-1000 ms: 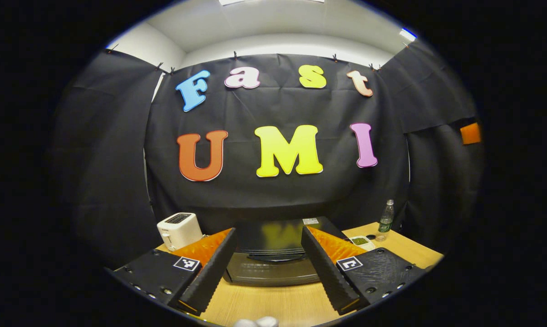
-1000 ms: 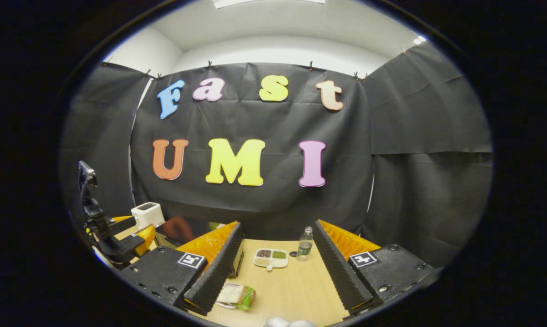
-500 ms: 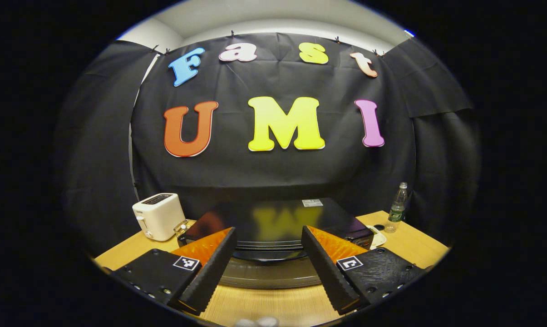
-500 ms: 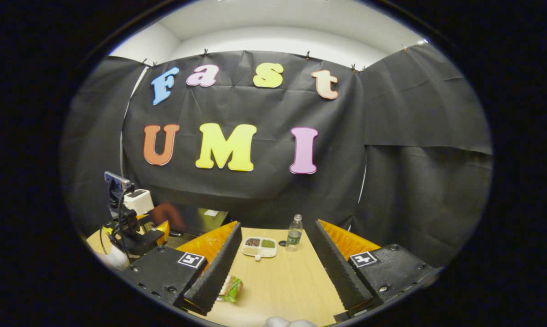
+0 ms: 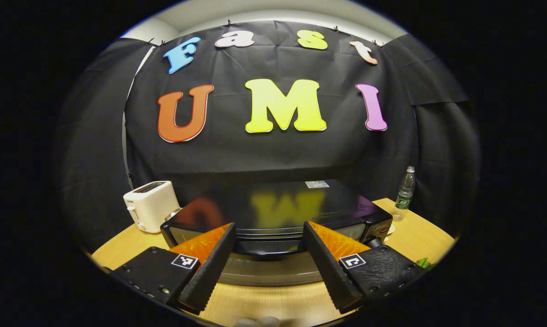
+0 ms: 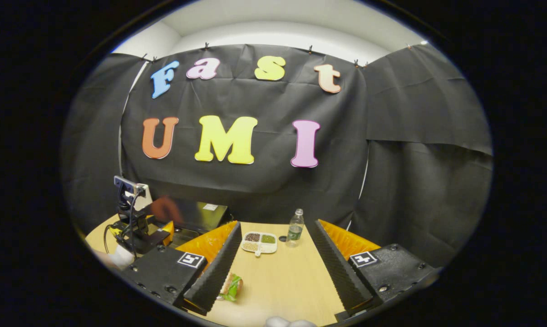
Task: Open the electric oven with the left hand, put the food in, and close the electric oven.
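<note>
Two hand-held grippers hover over a pale wooden table (image 6: pixel 282 290), the black glossy electric oven (image 5: pixel 273 213) serving as the landmark. The left gripper (image 5: pixel 268 247) sits just before the oven's closed front door, its jaws spread wide with nothing between them, framing the curved dark door handle (image 5: pixel 268 247) without touching it. Each finger carries a small square black-and-white marker; no brand name can be made out on the oven, only a small pale sticker (image 5: pixel 317 184) on its top, too small to make out.

To the oven's right, the right gripper (image 6: pixel 273 263) hangs over bare tabletop, jaws likewise wide apart and holding nothing. The food, a wrapped sandwich with green leaf showing (image 6: pixel 231 287), lies on the table just beside its left finger, partly hidden by it. Farther back stands a white divided dish of dark, tan and green fillings (image 6: pixel 258 242), then a clear plastic bottle with a green label (image 6: pixel 294 228), its print illegible. Left of the oven stands a white boxy toaster (image 5: pixel 150 205).
</note>
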Demonstrator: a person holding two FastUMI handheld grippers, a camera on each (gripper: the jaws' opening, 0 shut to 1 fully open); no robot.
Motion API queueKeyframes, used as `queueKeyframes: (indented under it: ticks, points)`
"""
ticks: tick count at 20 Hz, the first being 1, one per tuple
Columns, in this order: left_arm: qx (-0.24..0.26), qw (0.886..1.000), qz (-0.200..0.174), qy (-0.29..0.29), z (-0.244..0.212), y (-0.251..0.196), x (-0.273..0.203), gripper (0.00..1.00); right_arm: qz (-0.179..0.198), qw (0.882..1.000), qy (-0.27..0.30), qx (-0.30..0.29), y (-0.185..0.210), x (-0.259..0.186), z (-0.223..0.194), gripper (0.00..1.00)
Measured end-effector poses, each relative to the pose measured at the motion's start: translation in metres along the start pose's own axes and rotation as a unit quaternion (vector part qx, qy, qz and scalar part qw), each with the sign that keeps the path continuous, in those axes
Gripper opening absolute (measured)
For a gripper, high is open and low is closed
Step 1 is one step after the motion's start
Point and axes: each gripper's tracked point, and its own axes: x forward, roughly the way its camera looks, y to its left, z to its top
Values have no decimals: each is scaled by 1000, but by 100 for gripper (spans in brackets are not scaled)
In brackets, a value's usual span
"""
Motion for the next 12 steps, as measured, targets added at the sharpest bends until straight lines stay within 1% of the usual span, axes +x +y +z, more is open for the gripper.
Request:
queueKeyframes:
  ticks: [1,2,3,4,5,8,9,10,11,12]
  points:
    - [-2,1000,0,-1,-1,1,-2,98,2,1000,0,1,1,0,0,100]
    - [-4,1000,0,2,-1,0,-4,98,1,1000,1,2,1,1,-1,96]
    - [-3,1000,-1,3,-3,0,-7,98,1,1000,-1,3,2,2,-1,100]
    - [-2,1000,-1,4,-4,0,-10,91,3,1000,0,4,4,2,-2,96]
    - [-2,1000,-3,5,-5,0,-14,98,5,1000,0,4,6,2,-3,96]
    - [-2,1000,-4,10,-12,-1,-32,98,12,1000,2,5,11,1,-7,96]
    - [-2,1000,-4,13,-16,-1,-38,91,13,1000,3,6,13,0,-9,96]
    - [-4,1000,-5,15,-19,-1,-45,98,15,1000,4,7,14,0,-11,100]
    - [-4,1000,-5,18,-23,-1,-51,98,19,1000,5,8,17,0,-12,96]
    - [-3,1000,-5,21,-28,-2,-57,98,21,1000,6,9,18,-1,-14,100]
